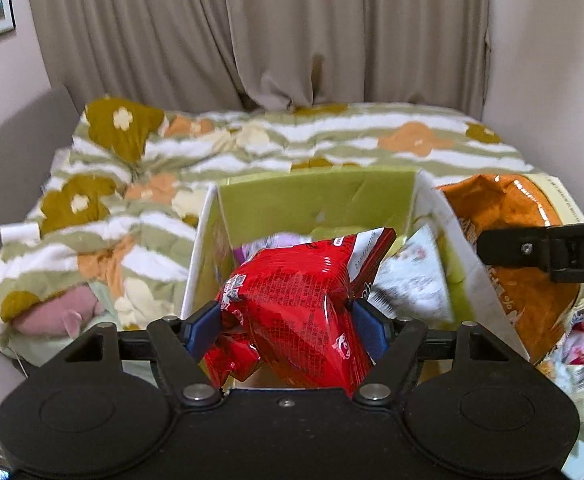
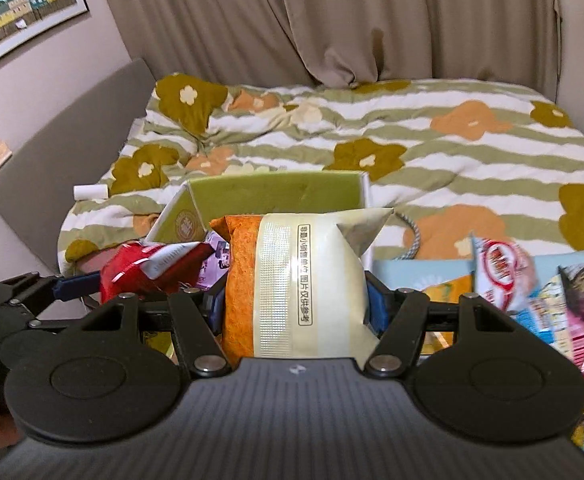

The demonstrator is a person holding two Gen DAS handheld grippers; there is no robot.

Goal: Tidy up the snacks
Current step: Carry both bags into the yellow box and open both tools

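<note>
Left hand-held gripper point(image 1: 286, 326): clamped on red bag point(image 1: 300, 300), pads biting mid-body, bag held over near edge of green box point(image 1: 316, 196). Right hand-held gripper point(image 2: 294, 306): clamped on orange bag point(image 2: 292, 280), gripped across its width, held just right of box, near side.

Handling, by judgement: both bags light, soft, air-puffed foil/plastic. Film looks slick; contents prob. brittle, so hard squeeze risks crushing. Red bag creases at pads, i.e. it yields. Best hold is mid-body or a sealed end; a corner would let it swing. Orange bag wider than red; its far corner juts past the pads and may catch box wall.

Surroundings: box sits on bed point(image 2: 452, 152), open top, already part-full: purple pack point(image 2: 216, 256) and white pack point(image 1: 412, 272) inside. Remaining room limited, esp. near side. Loose snack pile point(image 2: 532, 292) right of box on blue sheet point(image 2: 412, 272). Cable point(image 2: 410, 236) beside box, far of sheet. White roll point(image 2: 90, 191) left, well apart.

Obstructions: both grippers close together at box mouth; clash likely if both go in at once. Quilt soft, box may tip.
</note>
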